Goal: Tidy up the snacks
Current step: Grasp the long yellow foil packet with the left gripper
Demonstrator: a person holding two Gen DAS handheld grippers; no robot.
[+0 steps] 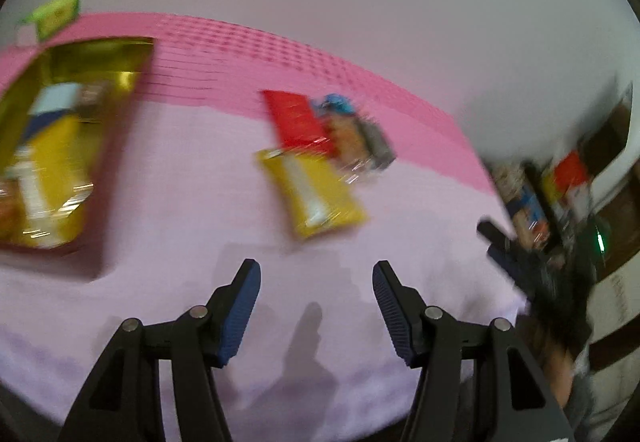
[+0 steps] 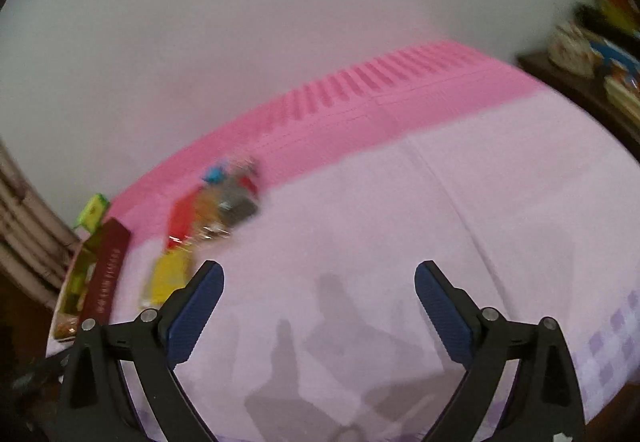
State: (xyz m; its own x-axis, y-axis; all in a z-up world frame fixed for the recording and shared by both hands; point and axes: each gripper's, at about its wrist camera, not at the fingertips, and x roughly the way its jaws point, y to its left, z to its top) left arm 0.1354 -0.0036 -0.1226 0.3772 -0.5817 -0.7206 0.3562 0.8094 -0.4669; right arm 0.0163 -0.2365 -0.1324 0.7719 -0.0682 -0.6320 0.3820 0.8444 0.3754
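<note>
Left wrist view: my left gripper (image 1: pixel 316 274) spread, nothing between fingers, hovering over lilac cloth (image 1: pixel 192 170). Box (image 1: pixel 56 146) with gold lining at cloth's left edge, yellow pack inside (print too blurred to read). Yellow packet (image 1: pixel 316 198), red packet (image 1: pixel 296 120) and clear bag (image 1: pixel 356 138) clustered touching, near pink far border (image 1: pixel 224 54). Right wrist view: my right gripper (image 2: pixel 319 278) spread wide, empty, over bare cloth; packets well off toward left edge.

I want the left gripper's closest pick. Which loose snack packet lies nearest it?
The yellow packet. It lies just ahead of the open left gripper, while the red packet and the blue-topped packet lie beyond it.
</note>
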